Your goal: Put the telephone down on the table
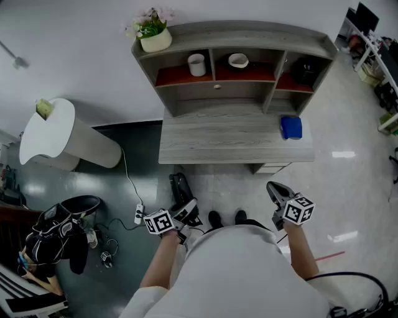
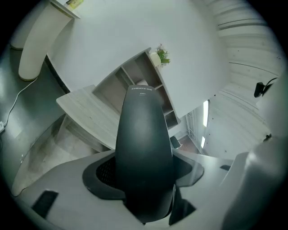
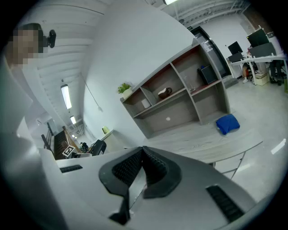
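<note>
Between left tongs (image 2: 145,174), a telephone (image 2: 144,130) (right tongs (image 3: 141,167) closed).

An office-like workroom is shown: a grey tabletop (image 1: 230,140) with a shelf unit (image 1: 236,38) is set against a white wall, and monitors (image 1: 367,17) on white desks are seen upper right, over a polished floor (image 1: 348,177).

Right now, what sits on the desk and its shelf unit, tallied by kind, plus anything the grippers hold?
potted plant, on top: 1
white cup: 1
bowl: 1
black item, right compartment: 1
blue item, on the desktop: 1
black telephone, in the left gripper: 1
Total: 6
</note>
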The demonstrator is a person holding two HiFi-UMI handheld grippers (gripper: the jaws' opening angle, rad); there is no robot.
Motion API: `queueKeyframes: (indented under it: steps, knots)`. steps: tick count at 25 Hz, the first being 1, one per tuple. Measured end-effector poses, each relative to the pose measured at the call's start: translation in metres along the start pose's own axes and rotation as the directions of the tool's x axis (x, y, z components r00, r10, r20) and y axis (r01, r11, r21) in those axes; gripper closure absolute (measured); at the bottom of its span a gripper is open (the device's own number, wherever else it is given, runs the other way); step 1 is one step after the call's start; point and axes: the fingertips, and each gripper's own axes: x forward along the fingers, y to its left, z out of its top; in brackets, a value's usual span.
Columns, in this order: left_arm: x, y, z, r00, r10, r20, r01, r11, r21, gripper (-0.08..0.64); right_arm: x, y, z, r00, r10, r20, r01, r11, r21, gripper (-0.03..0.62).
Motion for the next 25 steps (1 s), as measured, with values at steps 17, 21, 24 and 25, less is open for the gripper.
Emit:
queueKeyframes:
  steps: [17, 21, 24, 25]
  knots:
    - [0.012, 0.001, 0.003, 1.0, 0.011, -0.001, -0.011, 1.0, -0.011, 0.258, 0.006, -0.01, 0.009, 1.0, 0.016, 0.004, -0.016, 1.0, 0.024, 0.575]
    - [0.017, 0.003, 0.0, 1.0, 0.021, -0.004, -0.021, 1.0, -0.021, 0.258, 0.008, -0.014, 0.01, 1.0, 0.026, -0.002, -0.026, 0.999, 0.03, 0.575]
    - [0.021, 0.004, -0.003, 1.0, 0.028, -0.001, -0.028, 0.999, -0.027, 0.258, 0.007, -0.02, 0.01, 1.0, 0.031, -0.007, -0.03, 0.999, 0.035, 0.575]
    - [0.023, 0.004, -0.004, 1.0, 0.03, 0.001, -0.03, 0.999, -0.028, 0.258, 0.007, -0.023, 0.011, 0.999, 0.032, -0.009, -0.032, 0.999, 0.034, 0.574]
